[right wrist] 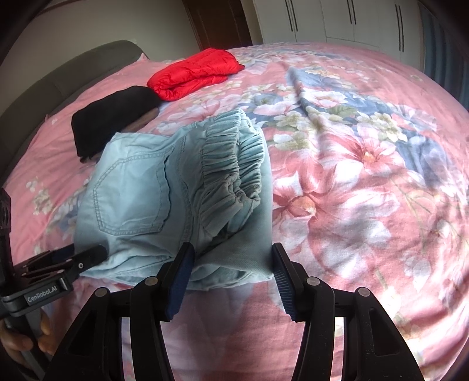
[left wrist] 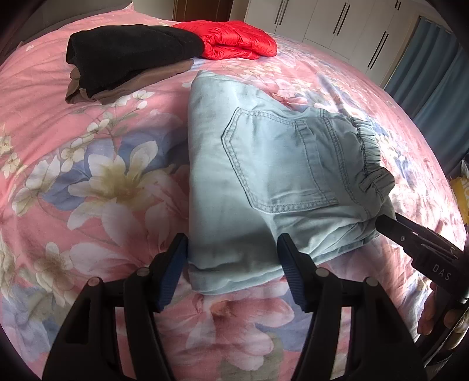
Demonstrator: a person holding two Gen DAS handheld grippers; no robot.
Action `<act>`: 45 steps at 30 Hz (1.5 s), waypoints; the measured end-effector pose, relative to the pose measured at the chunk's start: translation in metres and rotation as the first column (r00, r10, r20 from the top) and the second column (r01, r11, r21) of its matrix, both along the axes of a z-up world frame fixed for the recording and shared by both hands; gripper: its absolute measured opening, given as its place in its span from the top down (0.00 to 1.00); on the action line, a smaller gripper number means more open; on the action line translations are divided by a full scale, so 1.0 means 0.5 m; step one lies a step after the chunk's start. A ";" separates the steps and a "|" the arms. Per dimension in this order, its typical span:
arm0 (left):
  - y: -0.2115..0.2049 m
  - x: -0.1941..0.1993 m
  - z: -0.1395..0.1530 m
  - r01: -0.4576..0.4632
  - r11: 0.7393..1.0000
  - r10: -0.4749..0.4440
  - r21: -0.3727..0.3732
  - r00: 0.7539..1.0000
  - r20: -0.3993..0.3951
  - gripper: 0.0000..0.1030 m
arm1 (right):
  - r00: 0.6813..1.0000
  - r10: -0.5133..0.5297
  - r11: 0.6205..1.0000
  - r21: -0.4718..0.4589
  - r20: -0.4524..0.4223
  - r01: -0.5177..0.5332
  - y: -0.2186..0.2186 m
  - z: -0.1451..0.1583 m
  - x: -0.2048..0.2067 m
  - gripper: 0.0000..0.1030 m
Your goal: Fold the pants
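Observation:
Light blue denim pants [left wrist: 263,175] lie folded into a compact bundle on the pink floral bedspread [left wrist: 88,175], back pocket up, elastic waistband at the right. They also show in the right wrist view [right wrist: 164,199]. My left gripper [left wrist: 233,272] is open, its jaws spread around the near left edge of the bundle. My right gripper [right wrist: 231,278] is open, its jaws spread around the near right corner below the waistband. The right gripper's tip shows in the left wrist view [left wrist: 390,224] touching the bundle's right edge.
A folded black garment [left wrist: 129,55] on a brown one and a folded red puffy jacket [left wrist: 231,39] lie at the far side of the bed. White wardrobes [left wrist: 337,26] and a blue curtain [left wrist: 433,73] stand beyond. The bedspread [right wrist: 366,175] stretches out to the right.

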State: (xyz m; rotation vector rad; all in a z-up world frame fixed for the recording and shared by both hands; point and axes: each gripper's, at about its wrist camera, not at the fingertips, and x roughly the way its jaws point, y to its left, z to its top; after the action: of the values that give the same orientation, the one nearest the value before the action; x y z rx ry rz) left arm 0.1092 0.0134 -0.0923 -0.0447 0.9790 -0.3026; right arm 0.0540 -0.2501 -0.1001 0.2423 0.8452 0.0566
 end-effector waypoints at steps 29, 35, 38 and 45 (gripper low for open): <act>0.022 -0.166 0.132 -0.015 1.000 0.016 -0.005 0.996 0.091 0.01 | 0.992 0.017 1.000 -0.005 0.122 -0.017 0.029 0.110 -0.153 0.33; 0.019 -0.191 0.152 -0.023 0.999 0.020 0.022 0.994 0.109 0.01 | 0.988 0.024 1.000 -0.007 0.151 -0.023 0.034 0.127 -0.177 0.21; 0.013 -0.204 0.160 -0.020 0.999 0.015 0.040 0.994 0.112 0.01 | 0.986 0.025 1.000 -0.011 0.164 -0.024 0.034 0.135 -0.186 0.17; -0.003 -0.229 0.176 -0.018 0.995 0.005 0.097 0.992 0.129 0.01 | 0.979 0.032 0.999 -0.025 0.199 -0.027 0.039 0.155 -0.210 0.06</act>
State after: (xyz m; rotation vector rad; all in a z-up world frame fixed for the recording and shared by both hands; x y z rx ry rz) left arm -0.0054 0.0119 -0.0043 0.0583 0.8640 -0.2432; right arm -0.0510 -0.2305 -0.0226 0.1999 0.6494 0.0977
